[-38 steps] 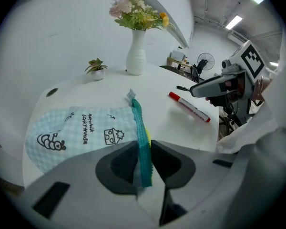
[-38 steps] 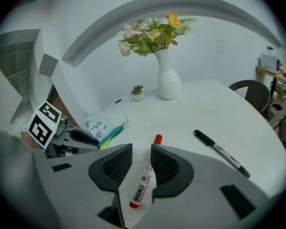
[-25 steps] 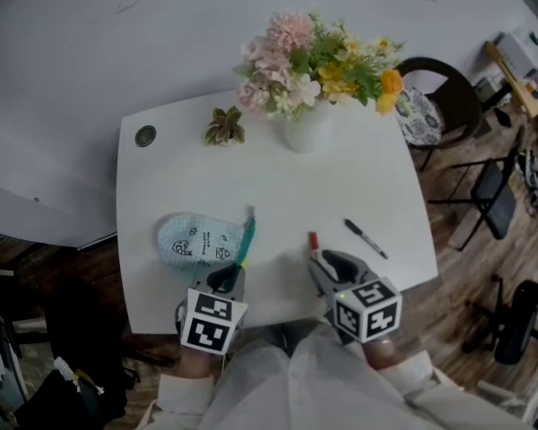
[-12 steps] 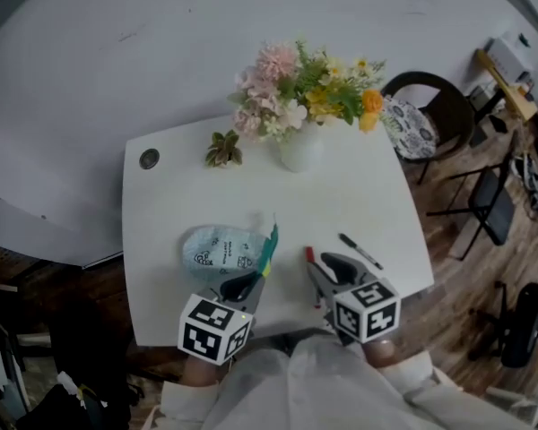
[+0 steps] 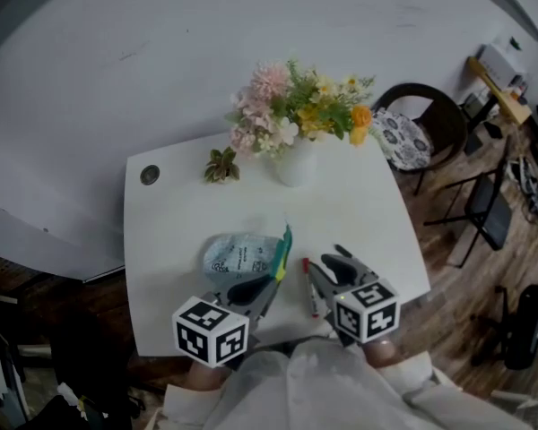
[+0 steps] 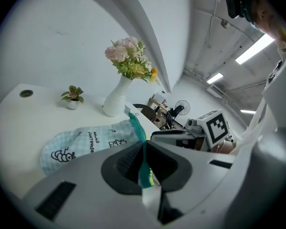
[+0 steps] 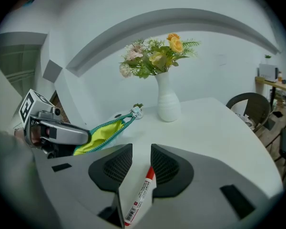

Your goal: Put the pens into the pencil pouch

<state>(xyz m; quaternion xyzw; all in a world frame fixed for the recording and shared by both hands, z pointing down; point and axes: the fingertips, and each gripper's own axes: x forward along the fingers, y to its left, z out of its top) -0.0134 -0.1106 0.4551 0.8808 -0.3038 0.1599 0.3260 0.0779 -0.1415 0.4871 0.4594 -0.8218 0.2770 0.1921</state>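
Observation:
A pale blue checked pencil pouch [image 5: 240, 255] lies on the white table [image 5: 368, 204]. My left gripper [image 5: 262, 287] is shut on its teal zipper edge [image 6: 144, 159] and holds that end raised off the table. The right gripper view shows the mouth gaping, with its yellow lining [image 7: 101, 136] in sight. A red pen [image 5: 308, 287] lies on the table beside the pouch. My right gripper [image 5: 334, 270] hovers over it with jaws apart. The pen [image 7: 139, 194] shows in the gap, and no pad presses on it. One end of a black pen [image 5: 339, 249] peeks out past the right gripper.
A white vase of flowers [image 5: 296, 164] and a small potted plant [image 5: 221, 164] stand at the table's far side. A round cable hole [image 5: 149, 175] is at the far left corner. Chairs [image 5: 430, 119] stand off to the right. The table's near edge runs just under both grippers.
My left gripper has risen and moved right, pulling the pouch's zipper end up and toward the right gripper. The right gripper lifted slightly, and more of the red pen shows beside it.

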